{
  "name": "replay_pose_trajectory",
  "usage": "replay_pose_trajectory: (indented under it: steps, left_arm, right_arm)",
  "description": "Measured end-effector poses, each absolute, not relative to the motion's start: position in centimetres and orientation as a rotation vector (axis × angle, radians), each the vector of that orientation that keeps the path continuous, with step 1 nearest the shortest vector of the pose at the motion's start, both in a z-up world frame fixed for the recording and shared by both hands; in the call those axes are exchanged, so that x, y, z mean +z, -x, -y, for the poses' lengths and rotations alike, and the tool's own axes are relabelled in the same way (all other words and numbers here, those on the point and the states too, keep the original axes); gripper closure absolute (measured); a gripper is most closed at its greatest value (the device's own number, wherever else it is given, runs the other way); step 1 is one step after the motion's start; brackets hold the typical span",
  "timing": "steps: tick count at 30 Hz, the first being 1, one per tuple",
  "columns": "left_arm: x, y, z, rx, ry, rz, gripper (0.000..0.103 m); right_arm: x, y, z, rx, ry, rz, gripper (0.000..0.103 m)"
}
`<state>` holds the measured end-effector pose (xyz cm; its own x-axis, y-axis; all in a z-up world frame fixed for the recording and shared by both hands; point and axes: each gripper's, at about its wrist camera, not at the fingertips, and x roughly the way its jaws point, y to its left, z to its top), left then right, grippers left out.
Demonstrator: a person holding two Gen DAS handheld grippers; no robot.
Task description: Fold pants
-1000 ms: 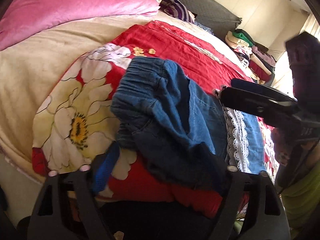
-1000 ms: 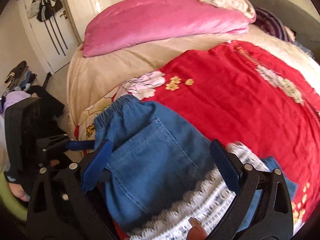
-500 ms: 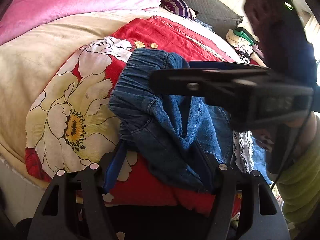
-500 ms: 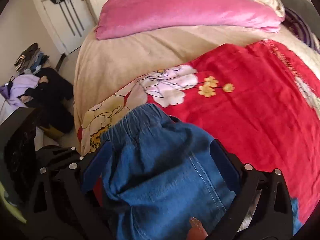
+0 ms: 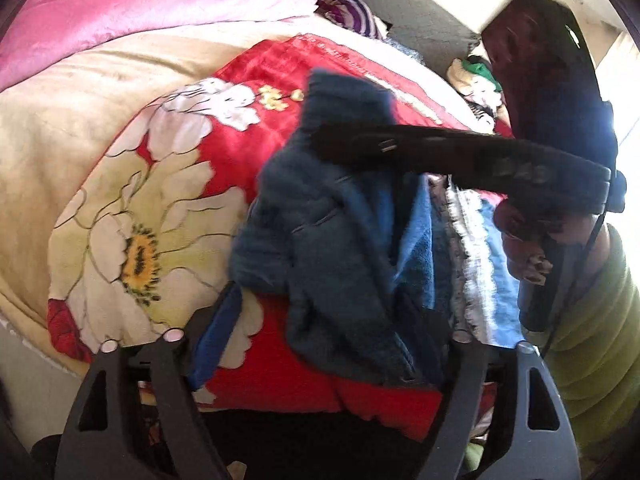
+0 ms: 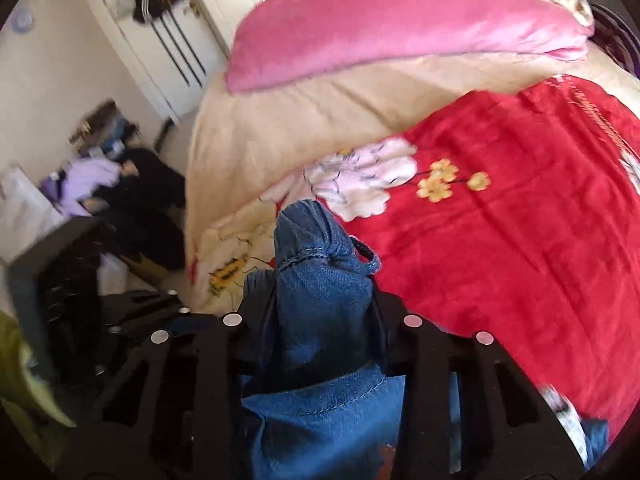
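Denim pants (image 5: 340, 248) with a white lace trim lie bunched on the red floral blanket (image 5: 160, 208) near the bed's edge. Right gripper (image 6: 320, 312) is pinched on a fold of the denim at the waistband, lifting it. Left gripper (image 5: 332, 332) hovers spread wide just over the pants' near edge, holding nothing
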<state>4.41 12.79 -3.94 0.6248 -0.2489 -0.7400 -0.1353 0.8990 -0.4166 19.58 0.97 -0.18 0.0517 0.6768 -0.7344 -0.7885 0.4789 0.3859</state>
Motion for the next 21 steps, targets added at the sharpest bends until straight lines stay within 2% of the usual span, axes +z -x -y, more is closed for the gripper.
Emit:
replay_pose_trajectory:
  steps: [3, 5, 12, 14, 16, 17, 21]
  left_arm:
    - [-3.5, -4.6, -12.2, -0.116, 0.483, -0.895, 0.023]
    - [-3.4, -5.1, -11.7, -0.155, 0.508, -0.9, 0.014]
    - [-2.2, -7.0, -8.1, -0.384, 0.615, -0.876, 0.014]
    - [-1.2, -7.1, -6.4, -0.463, 0.611, -0.842, 0.015]
    - [-0.2, -6.9, -4.3, -0.541, 0.555, -0.821, 0.015]
    - [0.1, -6.7, -3.4, -0.568, 0.532, -0.815, 0.015]
    - [0.3, -5.6, 1.3, -0.692, 0.37, -0.83, 0.014]
  right_arm:
    - [1.4, -19.7, 2.5, 1.127, 0.034, -0.996, 0.073]
    - [2.1, -19.8, 4.4, 1.133, -0.017, -0.983, 0.073]
    - [4.1, -18.4, 11.6, 1.091, -0.098, -0.919, 0.07]
    - [4.3, -17.7, 13.4, 1.075, -0.113, -0.909, 0.066]
    - [4.4, -17.2, 15.3, 1.042, -0.134, -0.905, 0.049]
    - [4.4, -17.0, 16.3, 1.023, -0.146, -0.901, 0.044]
    - [3.7, -15.6, 22.1, 0.838, -0.217, -0.888, 0.037]
